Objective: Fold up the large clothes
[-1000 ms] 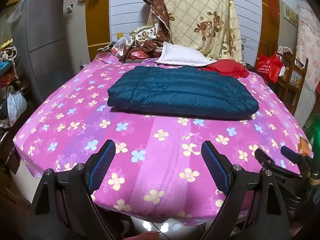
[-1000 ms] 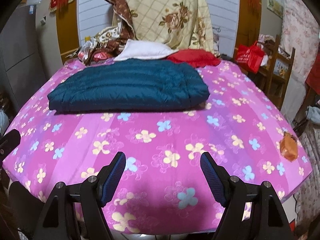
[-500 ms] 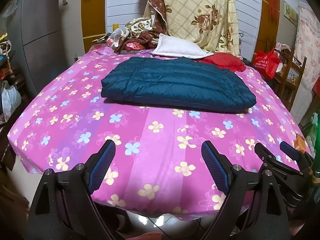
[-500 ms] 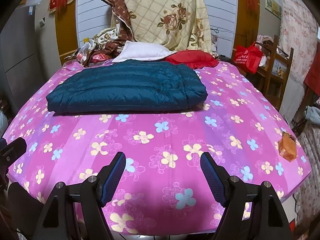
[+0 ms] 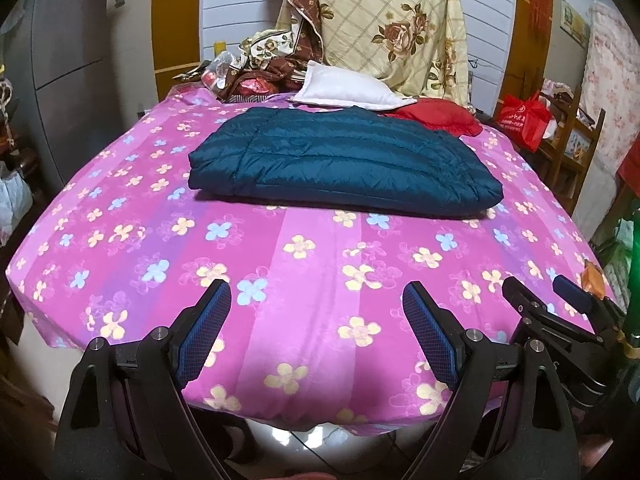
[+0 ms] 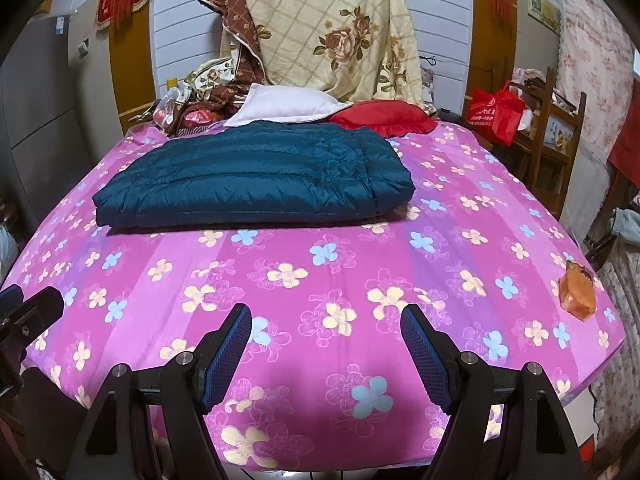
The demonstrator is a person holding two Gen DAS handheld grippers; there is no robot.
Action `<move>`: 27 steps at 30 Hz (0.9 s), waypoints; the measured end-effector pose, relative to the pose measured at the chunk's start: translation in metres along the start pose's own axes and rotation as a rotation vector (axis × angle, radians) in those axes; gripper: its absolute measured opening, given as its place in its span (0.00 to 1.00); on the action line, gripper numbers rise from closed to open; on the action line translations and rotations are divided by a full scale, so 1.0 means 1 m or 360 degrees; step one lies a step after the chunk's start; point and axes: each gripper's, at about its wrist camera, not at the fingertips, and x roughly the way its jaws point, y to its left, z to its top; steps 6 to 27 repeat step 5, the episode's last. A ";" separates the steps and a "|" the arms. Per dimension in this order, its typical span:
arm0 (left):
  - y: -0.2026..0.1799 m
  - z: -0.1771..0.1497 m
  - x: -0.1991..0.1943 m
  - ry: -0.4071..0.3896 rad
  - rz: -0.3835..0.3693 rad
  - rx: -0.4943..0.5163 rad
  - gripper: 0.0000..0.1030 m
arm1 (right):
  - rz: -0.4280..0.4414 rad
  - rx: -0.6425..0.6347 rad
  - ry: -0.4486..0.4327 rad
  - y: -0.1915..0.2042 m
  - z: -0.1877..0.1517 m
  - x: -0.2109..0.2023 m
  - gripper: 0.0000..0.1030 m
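A dark teal quilted jacket (image 5: 340, 160) (image 6: 256, 180) lies folded into a flat rectangle on the far half of a bed with a pink flowered sheet (image 5: 312, 280) (image 6: 320, 280). My left gripper (image 5: 316, 320) hovers open over the near edge of the bed, well short of the jacket, with nothing between its blue pads. My right gripper (image 6: 326, 344) is open and empty too, over the near edge. The right gripper (image 5: 560, 300) also shows at the lower right of the left wrist view.
A white pillow (image 5: 344, 92) and a red cushion (image 5: 436, 114) lie behind the jacket, under a hung floral quilt (image 5: 392, 24). A small orange packet (image 6: 576, 294) sits near the bed's right edge. A red bag (image 6: 496, 112) and wooden shelf stand right; grey cabinet (image 5: 68, 64) left.
The left wrist view has tilted slightly, so the bed and jacket sit a little higher and further left in it. The right view is almost unchanged. The jacket has not moved.
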 end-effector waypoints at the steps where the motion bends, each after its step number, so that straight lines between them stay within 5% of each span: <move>1: 0.000 0.000 0.000 -0.0009 0.0001 0.0005 0.85 | 0.0001 0.0000 0.0000 0.000 0.000 0.000 0.73; 27: -0.002 -0.001 0.002 -0.0021 0.0013 0.0037 0.85 | 0.0005 -0.0004 0.0009 0.000 0.000 0.001 0.73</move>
